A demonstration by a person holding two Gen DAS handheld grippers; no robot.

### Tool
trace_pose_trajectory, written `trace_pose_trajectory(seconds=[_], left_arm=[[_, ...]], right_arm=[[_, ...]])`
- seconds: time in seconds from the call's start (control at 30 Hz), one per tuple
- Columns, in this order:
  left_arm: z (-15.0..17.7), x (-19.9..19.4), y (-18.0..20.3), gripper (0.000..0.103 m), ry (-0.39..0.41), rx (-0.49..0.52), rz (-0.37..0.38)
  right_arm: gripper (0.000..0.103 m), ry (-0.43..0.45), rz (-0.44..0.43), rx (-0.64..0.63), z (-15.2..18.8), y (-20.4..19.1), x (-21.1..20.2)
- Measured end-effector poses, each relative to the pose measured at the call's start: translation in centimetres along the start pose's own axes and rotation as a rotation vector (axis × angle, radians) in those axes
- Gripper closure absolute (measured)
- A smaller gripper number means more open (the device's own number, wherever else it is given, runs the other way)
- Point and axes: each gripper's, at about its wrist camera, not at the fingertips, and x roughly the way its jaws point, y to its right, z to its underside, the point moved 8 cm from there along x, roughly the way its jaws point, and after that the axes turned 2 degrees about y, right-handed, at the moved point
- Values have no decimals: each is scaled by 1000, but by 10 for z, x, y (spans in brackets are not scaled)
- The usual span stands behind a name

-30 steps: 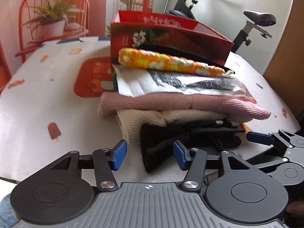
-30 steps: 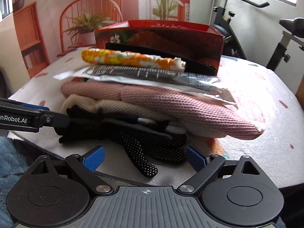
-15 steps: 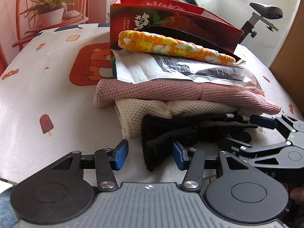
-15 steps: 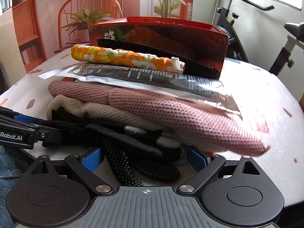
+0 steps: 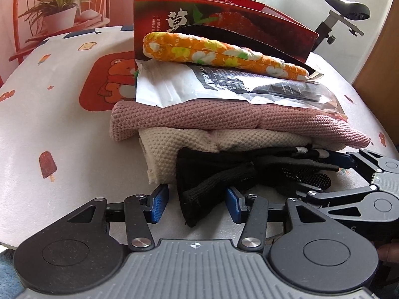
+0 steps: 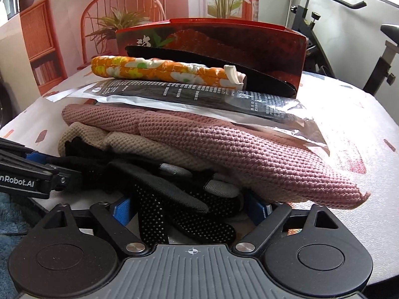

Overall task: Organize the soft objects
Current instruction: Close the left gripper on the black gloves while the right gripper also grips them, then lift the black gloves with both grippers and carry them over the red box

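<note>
A pair of black gloves [image 5: 239, 174] with dotted palms lies at the table's near edge, in front of a stack. The stack is a beige knitted cloth [image 5: 199, 142], a pink knitted cloth [image 5: 224, 117], a plastic packet [image 5: 224, 87] and an orange flowered roll [image 5: 212, 54]. My left gripper [image 5: 195, 204] is open, with the glove cuff between its pads and a gap on the left side. My right gripper [image 6: 190, 210] straddles the dotted glove fingers [image 6: 199, 221]. Its jaws are closing, and the pads are not pressing. Each gripper shows in the other view: right gripper [image 5: 324, 177], left gripper [image 6: 49, 168].
A red cardboard box [image 5: 224, 25] stands behind the stack, with a black flat piece [image 6: 224, 62] leaning on it. The table [image 5: 62, 124] has a white cartoon-print cover. An exercise bike [image 5: 344, 15] and a chair with a plant [image 6: 119, 20] stand beyond the table.
Both grippers have moved in toward the gloves. The right jaws now straddle the dotted glove fingers and have narrowed slightly. The left pads now flank the cuff.
</note>
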Motion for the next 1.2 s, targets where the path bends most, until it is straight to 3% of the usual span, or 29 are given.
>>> trace_pose_trajectory(seconds=[0.1, 0.2, 0.27, 0.43, 0.73, 1.2], left_arm=[[-1, 1, 3, 52, 0, 14, -7], [0, -1, 10, 69, -3, 50, -12], [0, -4, 14, 79, 1, 76, -20], [-2, -6, 18, 85, 3, 81, -13], [-3, -17, 14, 87, 19, 68, 3], [-12, -60, 22, 87, 111, 66, 26]], right_arm=[[28, 2, -6, -14, 2, -3, -1], [42, -2, -8, -24, 3, -4, -5], [57, -9, -25, -9, 2, -2, -9], [78, -25, -69, 20, 2, -3, -14], [89, -35, -103, 42, 1, -9, -24], [90, 67, -82, 18, -18, -18, -68]])
